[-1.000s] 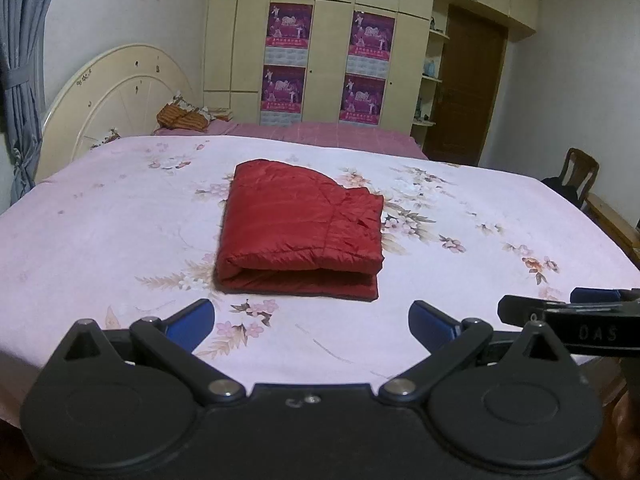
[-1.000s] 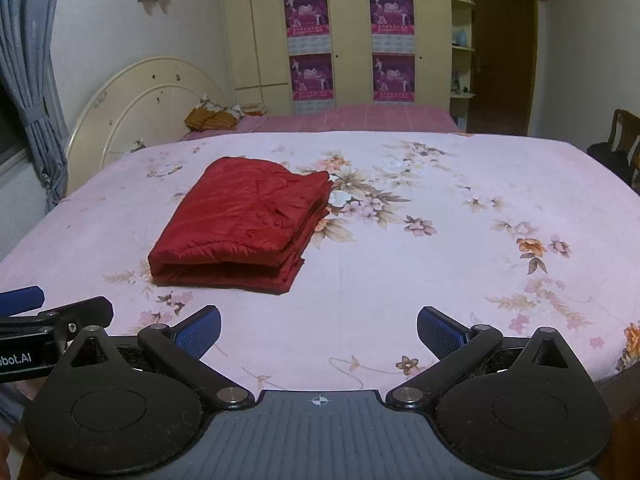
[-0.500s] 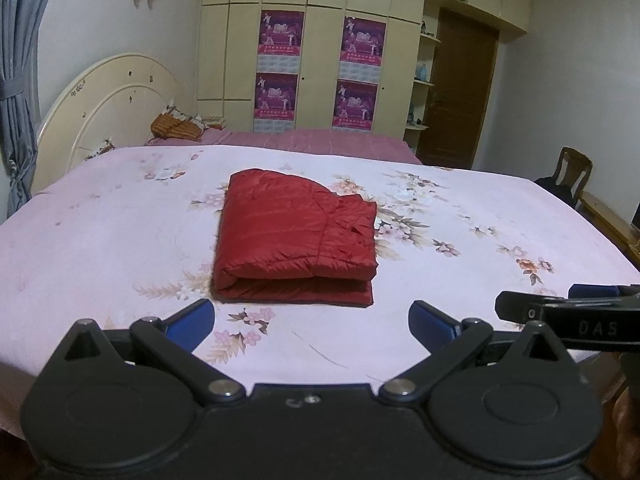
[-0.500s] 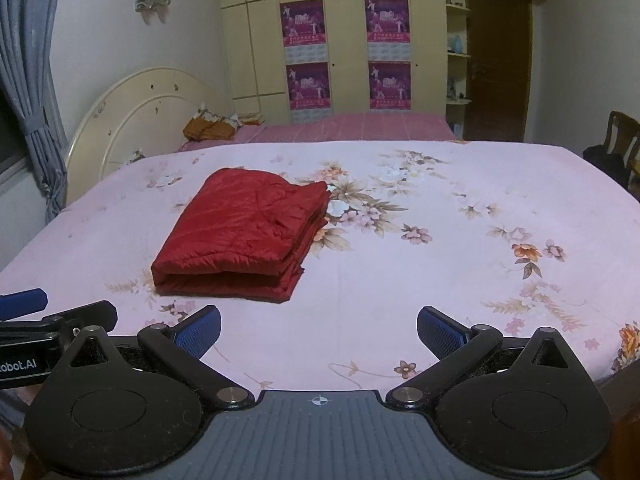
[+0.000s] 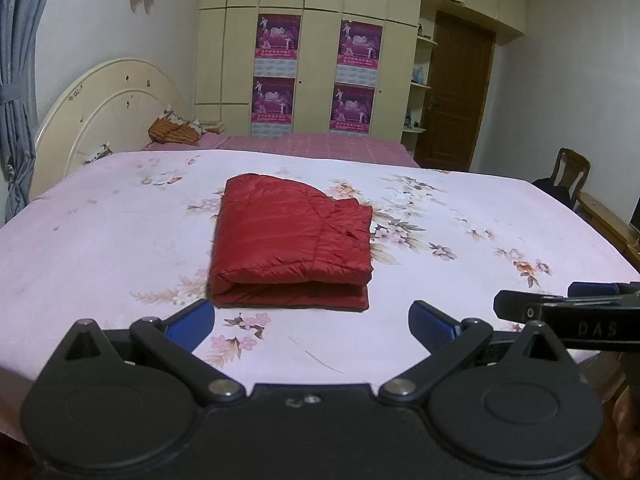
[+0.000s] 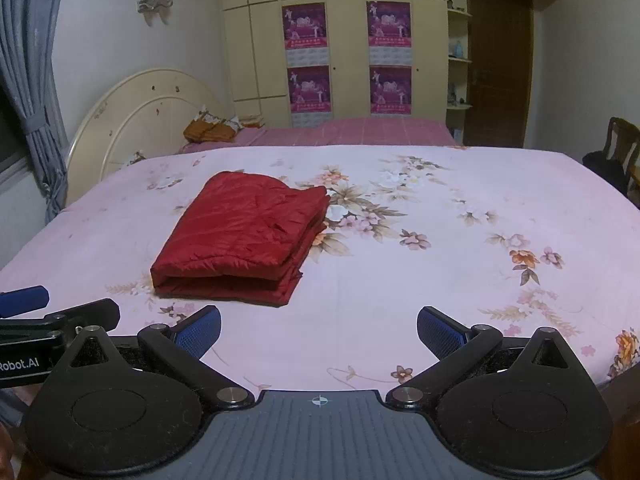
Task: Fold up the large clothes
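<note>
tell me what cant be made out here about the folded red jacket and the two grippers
- Red jacket: its underside and inner layers are hidden by its own fold, both views.
- Right gripper: in the left wrist view the frame's right edge cuts it off.
- Left gripper: the right wrist view's left edge cuts it off.
- Posters: print too small to read.

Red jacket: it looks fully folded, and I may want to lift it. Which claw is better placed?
Left, probably. The red jacket lies straight ahead of the open left claw; the open right claw sees it off toward its left. Neither touches it.
</note>
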Available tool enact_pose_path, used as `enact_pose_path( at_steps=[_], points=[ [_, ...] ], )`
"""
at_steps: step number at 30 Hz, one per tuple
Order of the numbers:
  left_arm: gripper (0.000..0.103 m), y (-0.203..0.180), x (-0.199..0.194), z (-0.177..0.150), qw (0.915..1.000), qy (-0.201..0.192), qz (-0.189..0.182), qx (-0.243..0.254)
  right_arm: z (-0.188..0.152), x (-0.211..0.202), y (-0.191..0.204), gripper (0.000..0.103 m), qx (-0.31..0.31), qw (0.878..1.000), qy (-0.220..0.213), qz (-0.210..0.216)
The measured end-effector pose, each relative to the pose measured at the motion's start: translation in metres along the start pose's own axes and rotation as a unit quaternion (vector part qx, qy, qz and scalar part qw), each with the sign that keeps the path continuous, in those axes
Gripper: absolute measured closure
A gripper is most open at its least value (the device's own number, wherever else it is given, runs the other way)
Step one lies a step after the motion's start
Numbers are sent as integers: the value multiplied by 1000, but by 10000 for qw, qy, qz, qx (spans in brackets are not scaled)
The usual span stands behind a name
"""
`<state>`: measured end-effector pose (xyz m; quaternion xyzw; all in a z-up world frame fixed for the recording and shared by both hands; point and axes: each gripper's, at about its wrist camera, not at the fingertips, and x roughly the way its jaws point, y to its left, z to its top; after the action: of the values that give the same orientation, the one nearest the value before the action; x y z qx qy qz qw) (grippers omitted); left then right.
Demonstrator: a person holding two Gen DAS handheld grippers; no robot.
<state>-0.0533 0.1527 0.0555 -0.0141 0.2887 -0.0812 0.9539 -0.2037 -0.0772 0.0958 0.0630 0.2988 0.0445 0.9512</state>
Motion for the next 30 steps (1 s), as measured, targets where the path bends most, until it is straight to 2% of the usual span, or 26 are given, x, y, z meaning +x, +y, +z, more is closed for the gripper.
enact_pose_path(
  at_steps=[30],
  points=[
    [0, -4, 2, -1, 9999, -43, -62, 110, 0, -4, -2, 0, 31, 10000, -51, 30]
  ],
)
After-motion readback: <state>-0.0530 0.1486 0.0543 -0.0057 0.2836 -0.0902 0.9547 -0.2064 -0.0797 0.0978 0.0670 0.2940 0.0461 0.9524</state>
